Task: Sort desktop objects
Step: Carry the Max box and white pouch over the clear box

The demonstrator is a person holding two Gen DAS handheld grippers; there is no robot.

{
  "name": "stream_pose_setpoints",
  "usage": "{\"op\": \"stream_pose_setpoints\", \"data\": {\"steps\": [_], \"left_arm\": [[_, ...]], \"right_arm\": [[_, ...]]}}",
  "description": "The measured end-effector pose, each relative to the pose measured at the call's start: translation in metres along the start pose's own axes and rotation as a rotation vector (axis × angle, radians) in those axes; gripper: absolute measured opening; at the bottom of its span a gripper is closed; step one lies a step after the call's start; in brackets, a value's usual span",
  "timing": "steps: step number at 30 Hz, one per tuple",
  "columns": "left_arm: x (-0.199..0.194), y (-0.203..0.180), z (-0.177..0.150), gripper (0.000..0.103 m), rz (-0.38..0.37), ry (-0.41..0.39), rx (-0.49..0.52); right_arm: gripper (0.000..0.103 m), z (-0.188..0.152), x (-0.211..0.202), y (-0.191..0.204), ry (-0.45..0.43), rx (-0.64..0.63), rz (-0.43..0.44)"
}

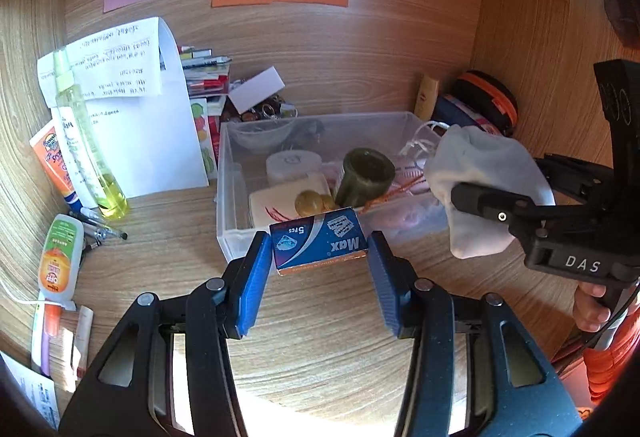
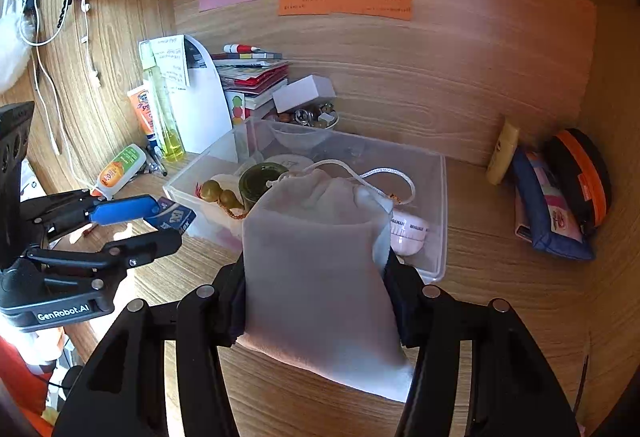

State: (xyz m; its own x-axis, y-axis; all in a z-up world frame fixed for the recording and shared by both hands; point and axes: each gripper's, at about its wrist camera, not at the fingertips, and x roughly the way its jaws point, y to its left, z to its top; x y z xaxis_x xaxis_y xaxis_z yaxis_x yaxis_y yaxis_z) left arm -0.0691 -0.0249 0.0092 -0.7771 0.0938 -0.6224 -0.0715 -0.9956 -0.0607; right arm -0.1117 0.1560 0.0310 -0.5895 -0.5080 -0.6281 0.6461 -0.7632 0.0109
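Between our left gripper (image 1: 318, 261) pads sits razor box (image 1: 319, 240), unclear if clamped; right gripper (image 2: 316, 301) pinches pouch (image 2: 320, 277); next, drop both into bin (image 2: 438, 213) ahead.

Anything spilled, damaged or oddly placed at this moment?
No spill or damage shows. The one oddity: the white drawstring pouch in the right gripper hangs half over the clear bin rim, cord trailing inside.

A blue razor-blade box (image 1: 319, 241) sits between the left gripper's (image 1: 318, 277) blue pads (image 1: 252, 277), before a clear bin (image 1: 232, 237).
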Motion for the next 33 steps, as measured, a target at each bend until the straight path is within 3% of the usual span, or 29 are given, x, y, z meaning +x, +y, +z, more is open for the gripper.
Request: {"op": "stream_pose_setpoints", "data": {"steps": [14, 33], "left_arm": [[0.027, 0.022, 0.045, 0.049, 0.047, -0.02, 0.0], [0.072, 0.022, 0.05, 0.049, 0.051, 0.056, 0.017]], "right_arm": [[0.051, 0.036, 0.028, -0.007, -0.003, -0.041, -0.031], [0.052, 0.039, 0.076, -0.015, 0.082, -0.061, -0.022]]}}
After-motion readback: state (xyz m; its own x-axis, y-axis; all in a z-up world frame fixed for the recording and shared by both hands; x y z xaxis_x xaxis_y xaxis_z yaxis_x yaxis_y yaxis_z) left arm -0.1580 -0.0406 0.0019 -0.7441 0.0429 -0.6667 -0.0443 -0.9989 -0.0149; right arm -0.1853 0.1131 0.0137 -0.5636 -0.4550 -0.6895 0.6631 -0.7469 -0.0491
